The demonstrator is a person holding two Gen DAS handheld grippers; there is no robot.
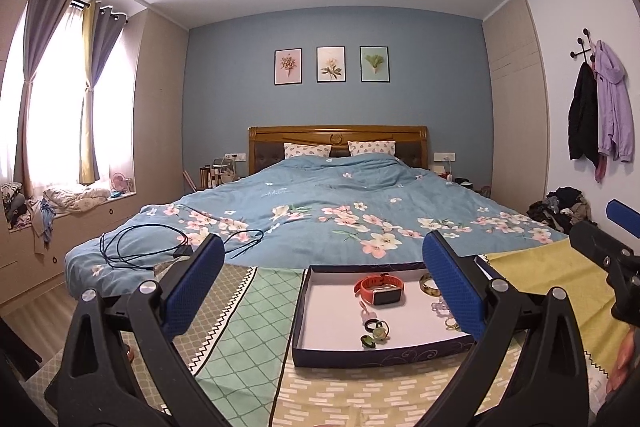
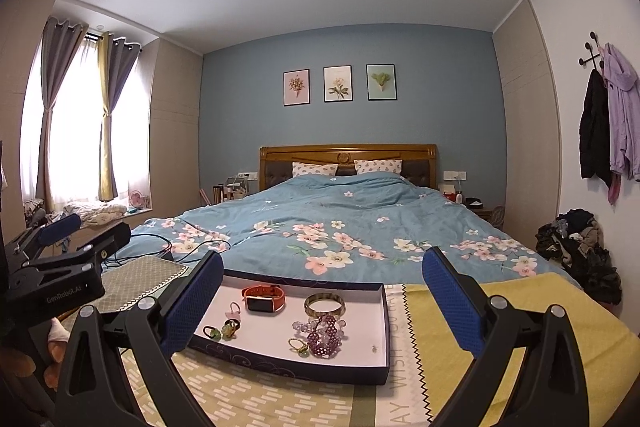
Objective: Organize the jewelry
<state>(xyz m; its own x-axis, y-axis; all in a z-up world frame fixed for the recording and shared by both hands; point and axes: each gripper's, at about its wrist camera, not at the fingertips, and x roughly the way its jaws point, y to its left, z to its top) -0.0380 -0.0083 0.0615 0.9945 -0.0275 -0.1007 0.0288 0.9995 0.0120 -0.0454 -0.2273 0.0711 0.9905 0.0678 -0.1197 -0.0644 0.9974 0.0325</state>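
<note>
A shallow dark-blue box tray (image 1: 376, 357) (image 2: 387, 331) with a white floor lies on a patterned cloth at the foot of the bed. In it lie an orange-strapped watch (image 1: 380, 289) (image 2: 264, 299), a bangle (image 2: 324, 304) (image 1: 430, 285), purple bead bracelets (image 2: 322, 335), and several small rings (image 1: 376, 331) (image 2: 222, 330). My left gripper (image 1: 324, 283) is open and empty, above and before the tray. My right gripper (image 2: 322, 297) is open and empty, its fingers either side of the tray. Each gripper shows in the other's view: the right one (image 1: 608, 259), the left one (image 2: 60, 259).
The patterned cloth (image 1: 248, 339) (image 2: 500, 327) covers the bed's foot. A blue floral duvet (image 1: 340, 211) lies beyond. A black cable (image 1: 140, 247) lies on the bed's left corner. Clothes are piled on the floor at right (image 2: 576, 247).
</note>
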